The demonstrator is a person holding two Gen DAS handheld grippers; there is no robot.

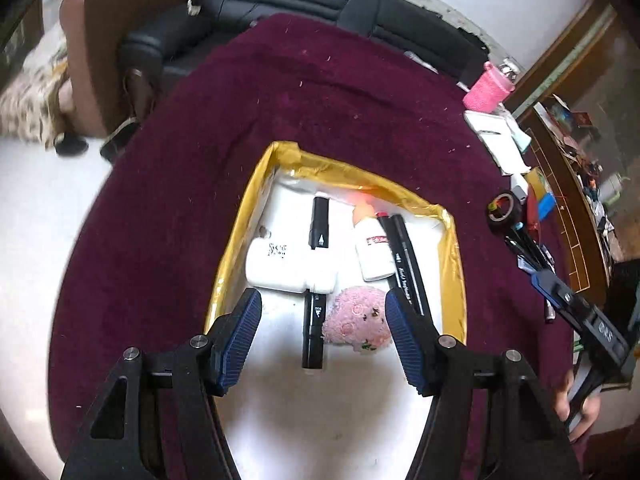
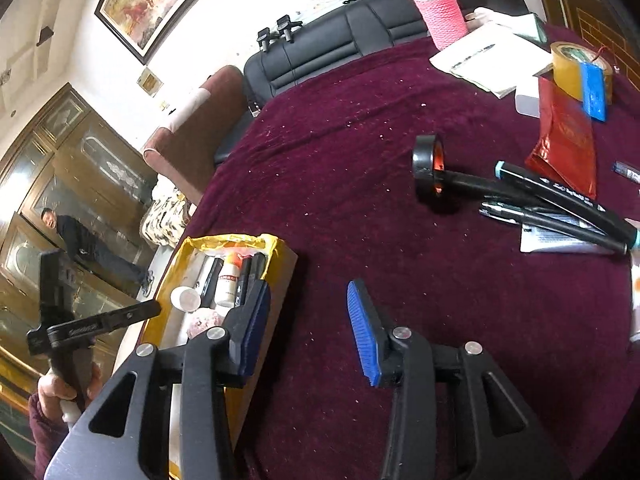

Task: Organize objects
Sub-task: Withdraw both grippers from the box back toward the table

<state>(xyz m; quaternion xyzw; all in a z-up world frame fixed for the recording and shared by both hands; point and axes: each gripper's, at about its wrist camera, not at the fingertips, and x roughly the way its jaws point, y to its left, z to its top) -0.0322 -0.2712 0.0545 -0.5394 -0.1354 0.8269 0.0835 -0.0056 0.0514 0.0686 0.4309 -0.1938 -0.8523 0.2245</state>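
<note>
A gold-rimmed box (image 1: 454, 248) with a white floor lies on the maroon table. In it are a white bottle (image 1: 280, 266), a black marker (image 1: 314, 312), a glue bottle (image 1: 372, 248), two dark pens (image 1: 408, 264) and a pink plush (image 1: 356, 322). My left gripper (image 1: 324, 320) is open and empty above the box. My right gripper (image 2: 308, 320) is open and empty over the cloth, just right of the box (image 2: 286, 276). Black markers and pens (image 2: 560, 204) and a black tape roll (image 2: 428, 164) lie to the far right.
A pink knitted bottle (image 2: 440, 12), a white notebook (image 2: 480, 56), a yellow tape roll (image 2: 568, 68) and a red packet (image 2: 564, 144) sit at the table's far right. A black sofa (image 2: 340, 44) stands behind the table. A person (image 2: 80, 240) sits at the left.
</note>
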